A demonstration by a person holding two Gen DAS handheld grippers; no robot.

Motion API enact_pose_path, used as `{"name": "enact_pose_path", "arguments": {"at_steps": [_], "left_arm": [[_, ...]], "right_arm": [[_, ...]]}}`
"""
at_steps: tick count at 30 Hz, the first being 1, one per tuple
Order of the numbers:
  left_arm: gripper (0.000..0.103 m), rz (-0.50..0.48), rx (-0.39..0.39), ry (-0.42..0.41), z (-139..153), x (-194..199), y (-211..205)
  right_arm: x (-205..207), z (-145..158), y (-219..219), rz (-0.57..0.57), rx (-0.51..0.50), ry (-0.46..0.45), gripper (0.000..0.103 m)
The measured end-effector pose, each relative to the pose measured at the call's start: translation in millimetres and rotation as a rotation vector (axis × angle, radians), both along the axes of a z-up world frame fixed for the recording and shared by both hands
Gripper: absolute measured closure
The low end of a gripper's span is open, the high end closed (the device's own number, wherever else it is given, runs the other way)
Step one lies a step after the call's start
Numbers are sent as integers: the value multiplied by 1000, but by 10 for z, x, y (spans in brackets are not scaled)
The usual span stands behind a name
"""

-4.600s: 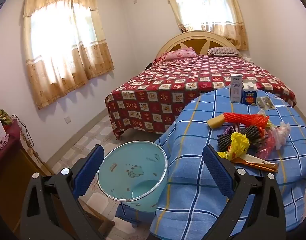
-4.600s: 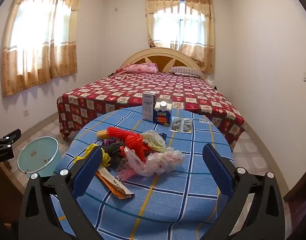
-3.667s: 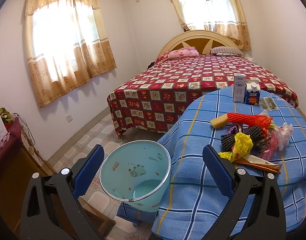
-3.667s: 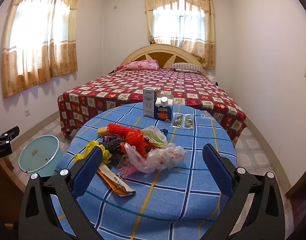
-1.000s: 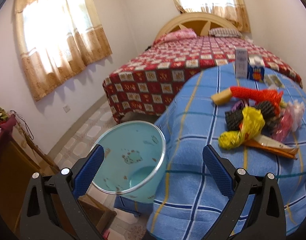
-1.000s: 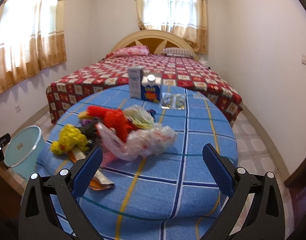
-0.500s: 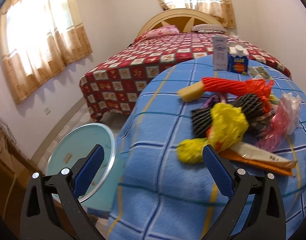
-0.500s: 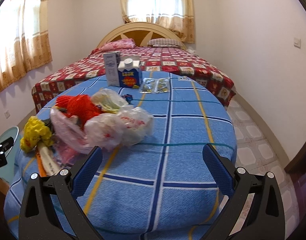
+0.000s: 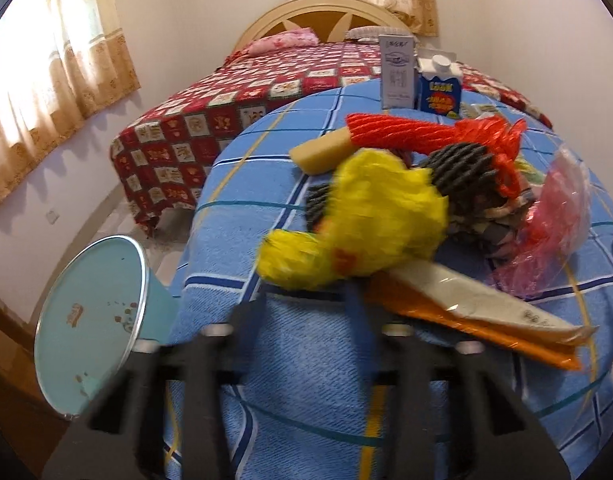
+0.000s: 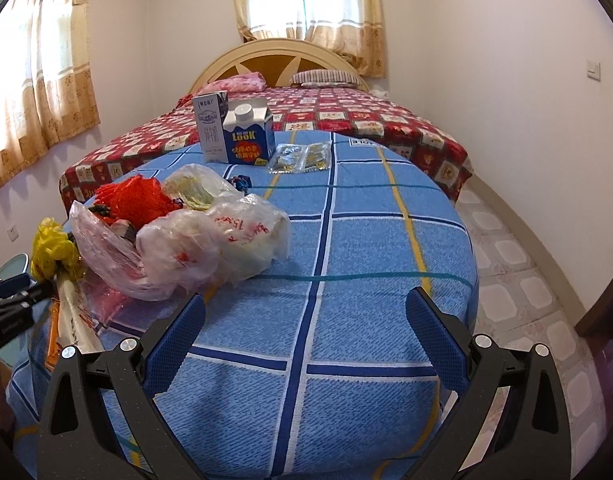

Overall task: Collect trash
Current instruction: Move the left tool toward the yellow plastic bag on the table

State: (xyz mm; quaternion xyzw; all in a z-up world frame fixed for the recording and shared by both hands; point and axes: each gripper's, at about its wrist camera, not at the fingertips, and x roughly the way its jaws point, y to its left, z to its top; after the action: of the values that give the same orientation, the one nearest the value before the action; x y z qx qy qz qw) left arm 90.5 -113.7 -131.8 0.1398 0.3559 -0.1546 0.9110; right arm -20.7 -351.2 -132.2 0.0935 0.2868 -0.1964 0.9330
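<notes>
A heap of trash lies on the round table with the blue checked cloth (image 9: 306, 360): a yellow bag (image 9: 362, 224), a red net sleeve (image 9: 418, 132), grey foam netting (image 9: 462, 168), a pink bag (image 9: 554, 216) and an orange and white wrapper (image 9: 478, 312). My left gripper (image 9: 306, 300) is blurred, its fingers close together at the yellow bag's lower edge; a grip is unclear. My right gripper (image 10: 306, 320) is open and empty over the cloth, just right of the clear bags (image 10: 210, 244).
A light blue bin (image 9: 90, 332) stands on the floor left of the table. A white carton (image 10: 212, 128), a blue carton (image 10: 248, 136) and clear sachets (image 10: 302, 158) sit at the table's far side. A bed with a red checked cover (image 10: 346, 120) lies behind.
My left gripper moved right from the bin to the trash heap and its fingers have come much closer together at the yellow bag. My right gripper moved closer to the clear bags, still open.
</notes>
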Motion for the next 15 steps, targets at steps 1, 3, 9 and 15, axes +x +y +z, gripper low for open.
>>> {"name": "enact_pose_path", "arguments": {"at_steps": [1,3,9,15], "left_arm": [[87,-3,-1,-2,17,-8,9],[97,-11,-10,-14,65,-39,17],[100,-26,-6,-74,275,-203,75],[54,-2,18,-139,352,-249,134]], "right_arm": [[3,-4,5,1,0,1,5],[4,-6,8,2,1,1,5],[-18,32,17,3,3,-19,5],[-22,52,-29,-18,-8,-20,5]]}}
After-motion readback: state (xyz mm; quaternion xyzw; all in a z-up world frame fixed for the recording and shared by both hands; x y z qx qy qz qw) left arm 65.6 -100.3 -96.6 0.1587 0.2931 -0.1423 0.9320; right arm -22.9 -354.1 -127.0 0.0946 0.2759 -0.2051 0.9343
